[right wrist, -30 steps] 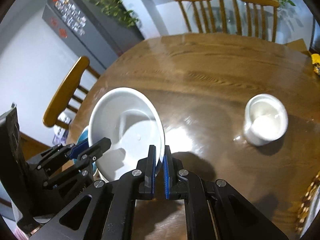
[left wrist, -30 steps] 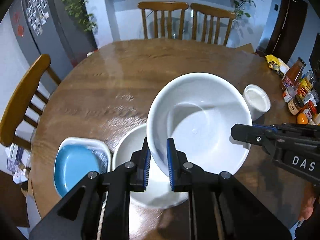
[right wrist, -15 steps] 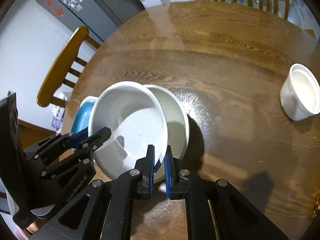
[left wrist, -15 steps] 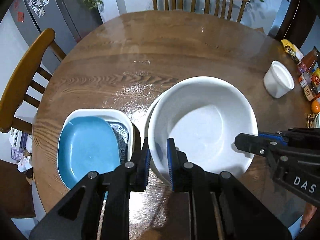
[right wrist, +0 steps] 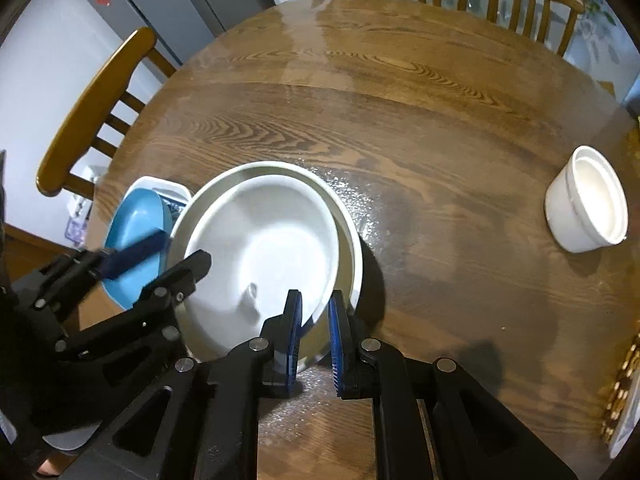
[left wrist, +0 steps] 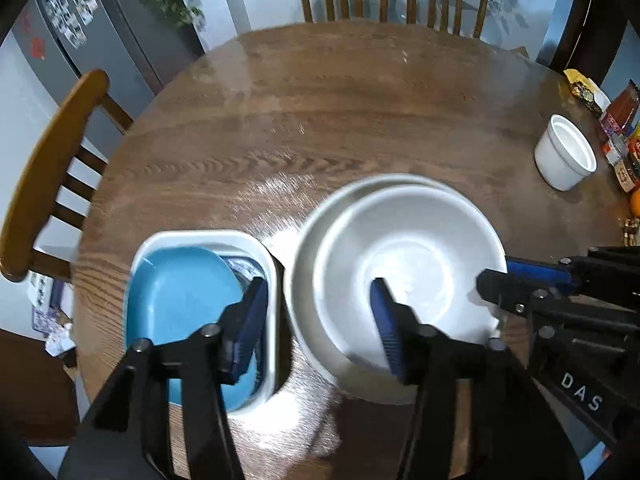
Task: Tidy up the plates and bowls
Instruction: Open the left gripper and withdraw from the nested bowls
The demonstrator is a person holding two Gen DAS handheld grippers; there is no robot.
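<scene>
Since the frame half a second back, your left gripper (left wrist: 316, 312) has gone from a narrow gap at the rim to spread wide, and the smaller white round bowl (left wrist: 404, 280) now sits nested inside the larger white round bowl (left wrist: 304, 256) on the round wooden table (left wrist: 340, 112).

Left gripper: jaws wide apart, holding nothing. One blue pad (left wrist: 250, 320) hangs over the blue plate (left wrist: 176, 300) in the white rectangular dish (left wrist: 200, 238); the other pad is over the inner bowl's basin.

Right gripper (right wrist: 314, 336): jaws partly open, straddling the near rim of the nested bowls. Pads look just clear of the rim, though you cannot confirm contact from this angle; rim edge is blurred.

Inner bowl sits off-centre in the outer one, pushed toward your right gripper's side, so more of the outer rim shows on the far side in the right wrist view.

White dish with the blue plate stands just beside the bowl stack on its left, rims nearly touching.

Small white ceramic cup (right wrist: 586, 200) stands well apart at the table's right edge, tilted appearance probably lens distortion.
</scene>
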